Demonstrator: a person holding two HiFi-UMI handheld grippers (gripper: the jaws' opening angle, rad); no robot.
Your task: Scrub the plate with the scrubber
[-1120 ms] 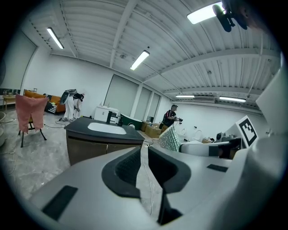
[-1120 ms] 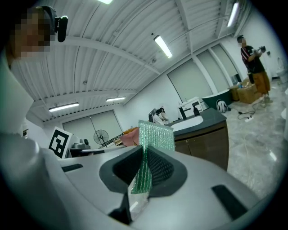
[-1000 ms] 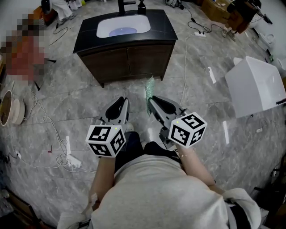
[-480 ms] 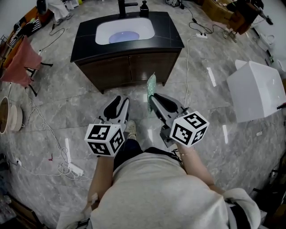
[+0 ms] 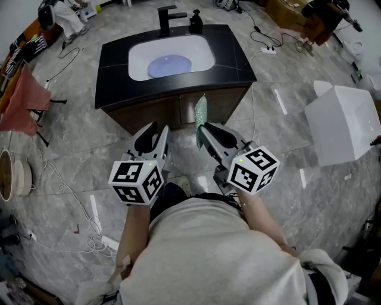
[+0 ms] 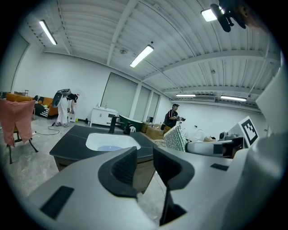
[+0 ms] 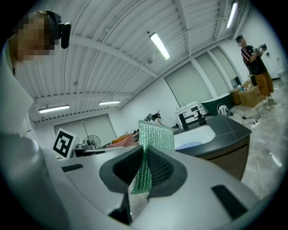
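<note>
Right gripper [image 5: 203, 129] pinching scrubber [image 5: 201, 116]; left gripper [image 5: 156, 130] ajar, empty. Best kept clamped firmly until reaching plate [image 5: 169, 65] in sink [image 5: 138, 52].

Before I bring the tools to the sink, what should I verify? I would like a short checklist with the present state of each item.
1. Scrubber gripped by right tongs: ok, clamped between the jaws.
2. Left tongs free: ok, jaws apart, nothing between them.
3. Plate in place: ok, it lies in the sink basin.
4. Tongs within reach of plate: not ok, both hang over the floor before the cabinet.
5. Tap running: cannot tell.
</note>
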